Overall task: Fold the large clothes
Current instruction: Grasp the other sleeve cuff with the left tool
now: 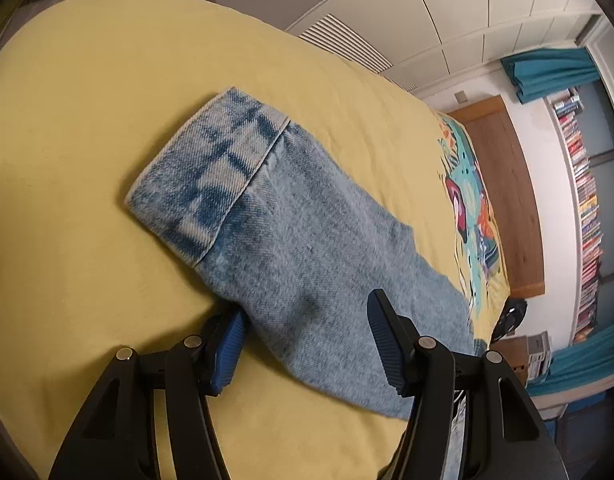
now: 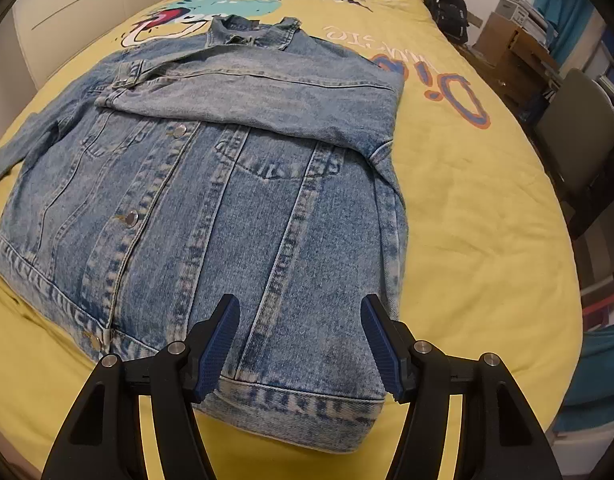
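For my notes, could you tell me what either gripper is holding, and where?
Nothing yet: left gripper straddles the sleeve, unclamped; right gripper hangs open over the jacket hem.

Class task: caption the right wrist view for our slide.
Open right claw above the hem of a faded blue denim jacket, one sleeve folded across, on a yellow bedspread.

Left gripper (image 1: 305,344): two black plastic linkage arms, each with triangular cut-outs near the base. Round silver pivot pins sit at the joints, two per side. Fingers (image 1: 381,340) carry blue ribbed pads.

Right gripper (image 2: 301,346): same build, with black arms, triangular cut-outs and four silver pins. Pads (image 2: 219,352) are dark blue with a fine grid texture.
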Action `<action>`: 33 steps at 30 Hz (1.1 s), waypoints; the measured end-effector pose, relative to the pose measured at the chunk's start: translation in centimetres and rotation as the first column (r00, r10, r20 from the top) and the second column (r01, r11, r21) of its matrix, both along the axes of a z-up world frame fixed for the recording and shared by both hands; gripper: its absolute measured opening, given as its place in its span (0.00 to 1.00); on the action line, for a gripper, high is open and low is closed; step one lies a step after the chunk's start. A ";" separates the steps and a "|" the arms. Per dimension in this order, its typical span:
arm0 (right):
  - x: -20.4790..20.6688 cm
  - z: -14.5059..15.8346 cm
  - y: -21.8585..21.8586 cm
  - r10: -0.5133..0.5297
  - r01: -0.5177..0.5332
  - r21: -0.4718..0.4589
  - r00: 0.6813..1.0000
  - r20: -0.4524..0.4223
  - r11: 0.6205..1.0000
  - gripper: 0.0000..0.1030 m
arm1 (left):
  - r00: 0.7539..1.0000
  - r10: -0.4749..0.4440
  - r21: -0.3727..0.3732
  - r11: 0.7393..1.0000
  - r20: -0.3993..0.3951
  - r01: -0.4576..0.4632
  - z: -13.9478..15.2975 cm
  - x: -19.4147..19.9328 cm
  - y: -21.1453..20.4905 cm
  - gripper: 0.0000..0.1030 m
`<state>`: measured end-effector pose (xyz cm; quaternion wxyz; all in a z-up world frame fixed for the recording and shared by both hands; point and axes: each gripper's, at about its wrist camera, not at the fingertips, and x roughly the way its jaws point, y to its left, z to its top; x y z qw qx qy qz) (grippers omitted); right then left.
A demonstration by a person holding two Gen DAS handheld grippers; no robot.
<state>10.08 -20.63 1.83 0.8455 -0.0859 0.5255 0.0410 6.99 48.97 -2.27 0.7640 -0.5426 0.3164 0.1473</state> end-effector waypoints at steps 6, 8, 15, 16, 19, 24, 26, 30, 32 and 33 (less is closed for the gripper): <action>-0.1 -0.4 -0.4 -0.007 0.007 0.001 1.000 -0.010 1.000 0.63 | 0.998 0.061 -0.067 0.996 0.020 -0.060 -0.5 -1.1 1.5 0.42; -0.1 -0.6 -0.5 -0.011 0.011 0.007 1.000 -0.011 1.000 0.63 | 0.998 0.067 -0.074 0.995 0.013 -0.066 -0.5 -1.5 2.0 0.39; -0.2 -1.4 -0.1 0.007 -0.007 0.019 1.000 -0.020 1.000 0.63 | 0.998 0.061 -0.052 0.997 -0.030 -0.062 0.2 -1.3 2.6 0.31; -0.2 -1.5 0.0 0.012 -0.011 0.019 1.000 -0.021 1.000 0.63 | 0.998 0.061 -0.049 0.997 -0.035 -0.063 0.2 -1.3 2.5 0.28; -0.3 -1.8 0.1 0.018 -0.017 0.026 1.000 -0.024 1.000 0.63 | 0.997 0.063 -0.034 0.997 -0.049 -0.065 0.5 -1.2 2.4 0.21; -0.3 -2.0 -0.2 0.016 -0.015 0.039 1.000 -0.023 0.999 0.63 | 0.996 0.067 -0.016 0.998 -0.065 -0.068 0.6 -1.5 2.2 0.13; -0.2 -2.0 -0.4 0.012 -0.011 0.043 1.000 -0.022 0.999 0.63 | 0.995 0.067 -0.010 0.998 -0.071 -0.067 0.6 -1.3 2.1 0.10; -0.2 -2.3 -0.8 0.004 -0.003 0.050 1.000 -0.026 0.999 0.63 | 0.995 0.063 0.009 0.998 -0.071 -0.062 1.2 -0.2 1.5 0.07; -0.1 -2.5 -0.9 0.001 0.000 0.052 1.000 -0.029 0.999 0.63 | 0.996 0.058 0.020 0.998 -0.074 -0.057 1.3 0.6 1.1 0.07; -0.2 -2.6 -0.9 0.001 0.001 0.053 1.000 -0.030 0.999 0.63 | 0.996 0.056 0.027 0.998 -0.076 -0.054 1.5 1.0 0.8 0.06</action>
